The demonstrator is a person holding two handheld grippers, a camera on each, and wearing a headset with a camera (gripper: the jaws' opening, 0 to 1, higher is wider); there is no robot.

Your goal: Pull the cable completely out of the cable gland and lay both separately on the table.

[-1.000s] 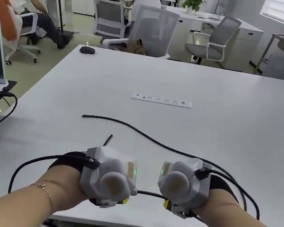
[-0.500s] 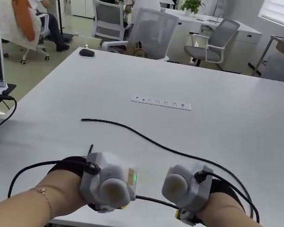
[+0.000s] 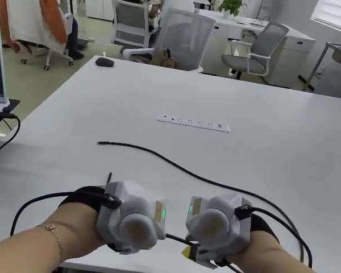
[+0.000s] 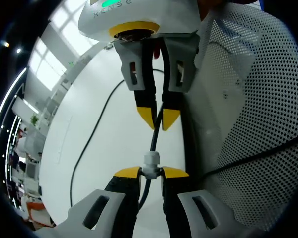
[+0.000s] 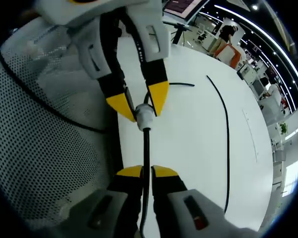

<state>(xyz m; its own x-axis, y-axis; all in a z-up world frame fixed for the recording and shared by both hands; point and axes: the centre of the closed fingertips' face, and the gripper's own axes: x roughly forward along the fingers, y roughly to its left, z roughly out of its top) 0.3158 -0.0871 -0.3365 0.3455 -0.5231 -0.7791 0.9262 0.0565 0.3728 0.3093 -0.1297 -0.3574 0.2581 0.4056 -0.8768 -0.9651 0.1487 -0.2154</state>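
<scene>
In the head view the white table (image 3: 261, 142) spreads across the frame. A black cable (image 3: 159, 157) curves from centre left down to the two grippers at the bottom edge, whose bodies hide their jaws. The gripper views supply these. At lower centre of the left gripper view, the left gripper (image 4: 151, 172) clamps its yellow tips on a small white cable gland (image 4: 151, 164), with the cable running through it. The right gripper (image 5: 147, 171), tips nearly together, seems pinched on the cable near the gland.
</scene>
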